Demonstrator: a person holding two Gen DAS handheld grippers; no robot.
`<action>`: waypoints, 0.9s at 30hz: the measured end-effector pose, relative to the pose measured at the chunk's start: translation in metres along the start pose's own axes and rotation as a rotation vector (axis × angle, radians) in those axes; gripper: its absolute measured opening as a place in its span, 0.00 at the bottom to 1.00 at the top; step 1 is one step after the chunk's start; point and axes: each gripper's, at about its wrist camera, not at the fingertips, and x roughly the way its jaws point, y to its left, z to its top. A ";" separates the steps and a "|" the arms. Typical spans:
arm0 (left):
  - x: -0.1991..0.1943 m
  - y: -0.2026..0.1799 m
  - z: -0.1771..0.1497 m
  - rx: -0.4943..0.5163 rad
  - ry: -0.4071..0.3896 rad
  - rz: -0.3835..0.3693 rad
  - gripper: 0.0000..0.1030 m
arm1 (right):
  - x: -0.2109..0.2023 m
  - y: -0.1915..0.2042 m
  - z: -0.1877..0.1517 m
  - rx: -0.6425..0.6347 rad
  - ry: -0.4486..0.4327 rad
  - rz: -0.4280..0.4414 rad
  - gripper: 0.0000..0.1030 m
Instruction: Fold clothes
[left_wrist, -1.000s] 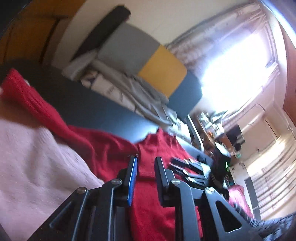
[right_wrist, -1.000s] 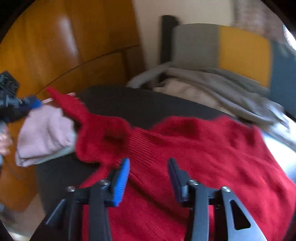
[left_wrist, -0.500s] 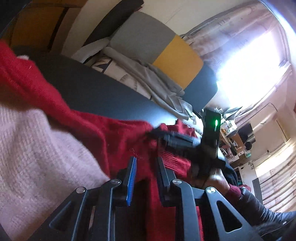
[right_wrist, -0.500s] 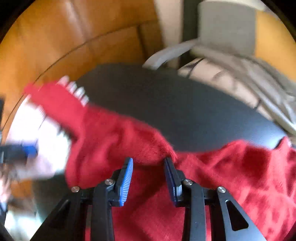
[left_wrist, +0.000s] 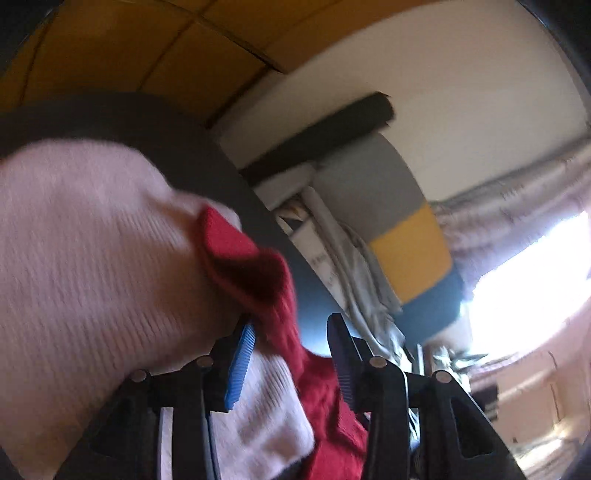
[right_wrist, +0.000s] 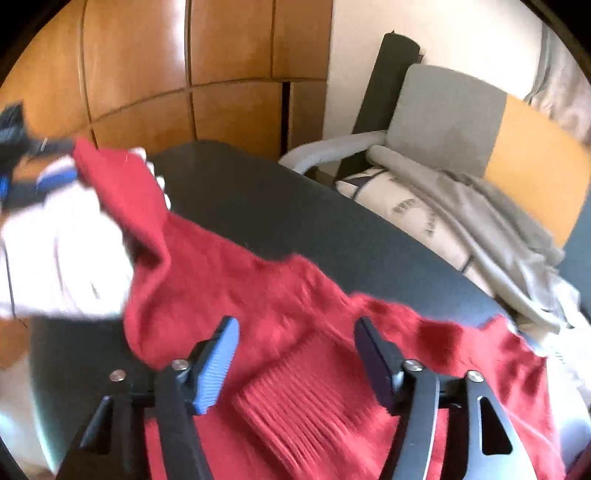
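Note:
A red knit sweater (right_wrist: 295, 295) lies spread on the dark round table (right_wrist: 280, 206), its ribbed hem (right_wrist: 299, 402) folded up near me. My right gripper (right_wrist: 295, 325) hovers open just above the hem, with nothing pinched. One red sleeve (right_wrist: 122, 192) stretches left over a pale pink knit garment (right_wrist: 55, 258). In the left wrist view the sleeve (left_wrist: 258, 273) drapes over the pink garment (left_wrist: 92, 266) and runs down between the fingers of my left gripper (left_wrist: 291, 321), which is open. That gripper shows as a blur at the far left (right_wrist: 14, 173).
A chair (right_wrist: 450, 118) with a grey, yellow and blue back stands behind the table, piled with grey clothes (right_wrist: 480, 221). Wooden wardrobe panels (right_wrist: 184, 74) fill the back. A black roll (right_wrist: 384, 81) leans on the wall. A bright window (left_wrist: 535, 266) glares at the right.
Both grippers have opened wider. The right one let go of the red sweater's edge and pulled back. The left one swung left, up to the sleeve cuff on the pink garment.

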 end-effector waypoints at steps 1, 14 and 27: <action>0.002 -0.002 0.001 0.009 0.001 0.017 0.41 | -0.001 -0.003 -0.005 0.010 0.004 -0.011 0.68; 0.024 -0.072 -0.016 0.173 -0.053 0.067 0.07 | 0.003 -0.048 -0.053 0.155 0.058 -0.140 0.61; 0.080 -0.209 -0.120 0.380 0.196 -0.357 0.07 | 0.007 -0.066 -0.074 0.221 0.046 -0.186 0.66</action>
